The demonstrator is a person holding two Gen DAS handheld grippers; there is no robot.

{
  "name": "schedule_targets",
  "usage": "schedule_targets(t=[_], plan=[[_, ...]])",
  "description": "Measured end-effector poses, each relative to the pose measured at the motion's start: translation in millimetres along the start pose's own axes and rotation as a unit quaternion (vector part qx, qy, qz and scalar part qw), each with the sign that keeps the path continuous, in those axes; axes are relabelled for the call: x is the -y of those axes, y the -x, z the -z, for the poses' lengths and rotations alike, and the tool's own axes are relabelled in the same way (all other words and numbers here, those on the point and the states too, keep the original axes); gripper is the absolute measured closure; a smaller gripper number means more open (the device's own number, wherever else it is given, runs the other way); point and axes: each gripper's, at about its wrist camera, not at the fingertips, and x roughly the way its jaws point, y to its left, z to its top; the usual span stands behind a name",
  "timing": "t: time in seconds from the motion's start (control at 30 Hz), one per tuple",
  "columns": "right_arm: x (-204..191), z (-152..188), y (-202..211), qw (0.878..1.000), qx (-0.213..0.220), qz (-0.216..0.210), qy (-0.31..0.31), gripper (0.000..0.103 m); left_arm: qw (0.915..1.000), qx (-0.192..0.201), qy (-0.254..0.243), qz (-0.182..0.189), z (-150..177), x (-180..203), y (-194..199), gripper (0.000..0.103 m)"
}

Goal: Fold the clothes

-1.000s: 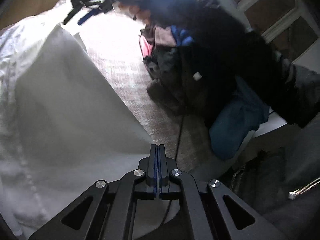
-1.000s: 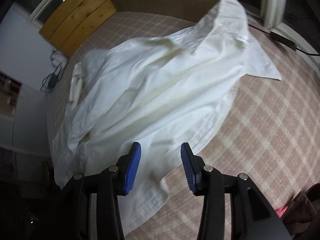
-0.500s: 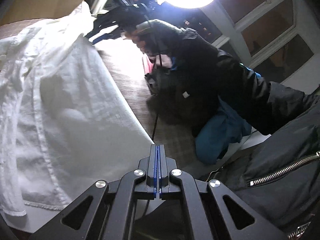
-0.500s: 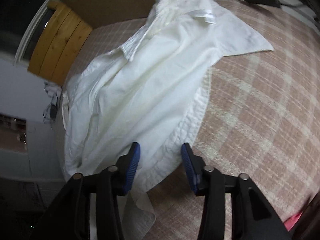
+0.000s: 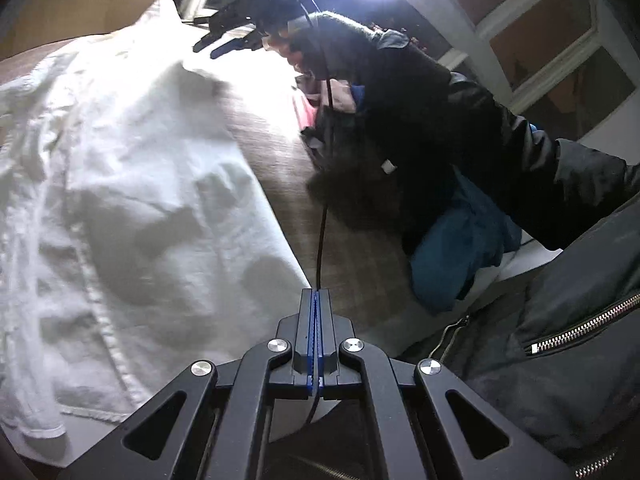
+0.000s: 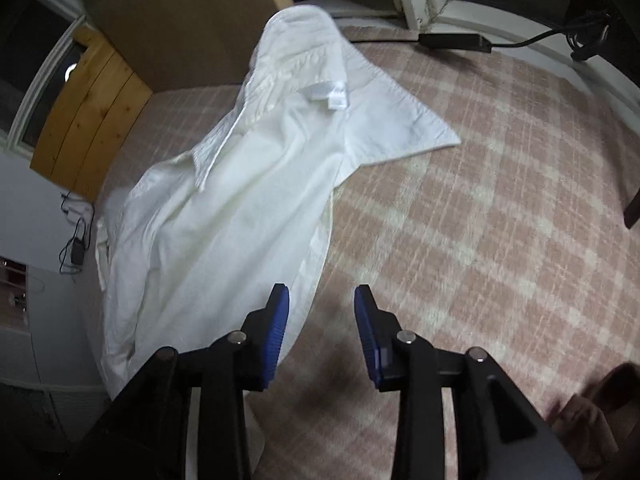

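While white shirt [image 6: 224, 216] lies crumpled on plaid bed [image 6: 480, 240], left tool [image 5: 316, 328] is clenched w/ nothing visible between pads; right tool [image 6: 320, 332] released, over shirt's edge.

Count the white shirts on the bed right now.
1. The white shirt lies spread on the plaid bedcover, collar end raised at the far side, ahead and left of the open right gripper. More may hide in the dark clothes pile.

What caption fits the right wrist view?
Open right gripper above the edge of a rumpled white shirt on a pink plaid bedcover.
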Motion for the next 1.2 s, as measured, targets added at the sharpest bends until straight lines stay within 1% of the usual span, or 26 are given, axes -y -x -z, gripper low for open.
schedule_targets(t=[0.13, 0.2, 0.27, 0.3, 0.33, 0.37, 0.43, 0.47, 0.5, 0.57, 0.6, 0.63, 0.67, 0.7, 0.77, 0.8, 0.83, 0.87, 0.9, 0.93, 0.97, 1.0, 1.07, 1.1, 1.13, 1.2], plan=[[2, -18, -16, 1.0, 0.011, -0.011, -0.011, 0.069, 0.9998, -0.019, 0.006, -0.006, 0, 0, -12, 0.103], [3, -27, -24, 1.0, 0.016, -0.017, -0.016, 0.061, 0.9995, -0.03, 0.005, -0.007, 1, 2, -20, 0.103], [-2, -34, -27, 0.999, 0.028, -0.025, -0.001, 0.06, 0.9993, -0.038, 0.002, -0.006, 0, 7, -29, 0.103], [-8, -34, -28, 0.999, 0.027, -0.022, 0.013, 0.065, 0.9992, -0.04, 0.0, -0.005, 1, 9, -30, 0.103], [-14, -34, -28, 0.999, 0.026, -0.019, 0.028, 0.075, 0.9992, -0.04, 0.0, -0.004, 1, 9, -30, 0.103], [-20, -35, -28, 0.999, 0.025, -0.016, 0.042, 0.101, 0.9992, -0.04, 0.0, -0.002, 0, 10, -30, 0.103], [-32, -35, -28, 0.997, 0.024, -0.011, 0.072, 0.1, 0.9992, -0.039, 0.003, 0.01, -6, 11, -35, 0.103], [-35, -38, -24, 0.996, 0.032, -0.006, 0.084, 0.1, 0.9991, -0.038, 0.005, 0.016, -8, 11, -38, 0.103], [-35, -42, -15, 0.995, 0.05, 0.006, 0.092, 0.101, 0.999, -0.038, 0.007, 0.022, -11, 12, -40, 0.103], [-40, -46, -6, 0.99, 0.073, 0.042, 0.109, 0.1, 0.9987, -0.037, 0.01, 0.034, -17, 12, -45, 0.103], [-41, -47, -5, 0.989, 0.071, 0.06, 0.114, 0.1, 0.9985, -0.038, 0.012, 0.038, -19, 13, -48, 0.103], [-37, -44, -8, 0.989, 0.048, 0.078, 0.114, 0.099, 0.9984, -0.043, 0.011, 0.034, -19, 13, -48, 0.103], [-34, -40, -12, 0.989, 0.026, 0.095, 0.113, 0.091, 0.9983, -0.049, 0.01, 0.029, -19, 13, -49, 0.103], [-31, -38, -12, 0.988, 0.012, 0.108, 0.111, 0.083, 0.9983, -0.052, 0.01, 0.024, -18, 13, -48, 0.103], [-28, -31, 6, 0.988, 0.022, 0.111, 0.104, 0.076, 0.9992, -0.035, 0.016, 0.012, -7, 8, -23, 0.097], [-30, -25, 20, 0.988, 0.03, 0.112, 0.101, 0.076, 0.9995, -0.026, 0.019, 0.005, -1, 5, -10, 0.089], [-31, -20, 34, 0.988, 0.038, 0.114, 0.099, 0.076, 0.9995, -0.017, 0.025, -0.012, 7, -2, 5, 0.082], [-33, -13, 49, 0.988, 0.045, 0.112, 0.096, 0.076, 0.9985, -0.009, 0.033, -0.041, 17, -13, 19, 0.081], [-40, -4, 65, 0.989, 0.05, 0.095, 0.098, 0.076, 0.9966, -0.001, 0.042, -0.07, 27, -24, 34, 0.08], [-54, 7, 79, 0.991, 0.055, 0.065, 0.105, 0.075, 0.9936, 0.006, 0.053, -0.099, 37, -36, 47, 0.08], [-68, 18, 92, 0.991, 0.06, 0.035, 0.112, 0.073, 0.9886, 0.009, 0.074, -0.13, 49, -53, 59, 0.08], [-80, 31, 105, 0.991, 0.064, 0.008, 0.12, 0.064, 0.9825, 0.012, 0.096, -0.159, 60, -71, 70, 0.08], [-104, 76, 119, 0.987, 0.056, -0.024, 0.147, 0.056, 0.9705, 0.016, 0.139, -0.196, 81, -105, 89, 0.08], [-116, 102, 122, 0.985, 0.048, -0.032, 0.162, 0.056, 0.9682, 0.017, 0.149, -0.2, 87, -116, 95, 0.08], [-127, 130, 118, 0.983, 0.038, -0.035, 0.176, 0.056, 0.9692, 0.017, 0.148, -0.196, 89, -122, 97, 0.08], [-146, 179, 109, 0.978, 0.018, -0.037, 0.202, 0.056, 0.9777, 0.008, 0.121, -0.171, 87, -118, 91, 0.08]])
